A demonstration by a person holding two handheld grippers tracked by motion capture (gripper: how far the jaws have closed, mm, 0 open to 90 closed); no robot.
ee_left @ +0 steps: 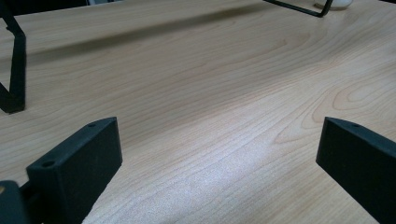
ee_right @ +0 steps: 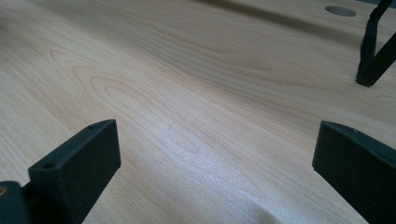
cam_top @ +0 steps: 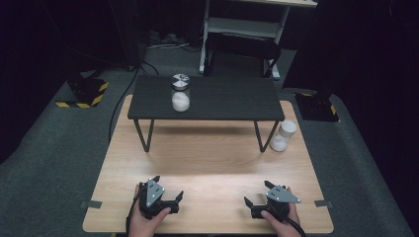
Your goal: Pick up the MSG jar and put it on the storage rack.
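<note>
The left gripper point(cam_top: 168, 196) and right gripper point(cam_top: 256, 202) are rested near the wooden table's point(cam_top: 207, 163) front edge, jaws spread wide and empty, so nothing appears begun, with the lidded jar point(cam_top: 180, 92) untouched on the black shelf point(cam_top: 222, 98), well apart.

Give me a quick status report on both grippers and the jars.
Left gripper and right gripper open, resting on wooden table. Lidded jar on black shelf. White jar beside shelf leg. Path clear.
</note>
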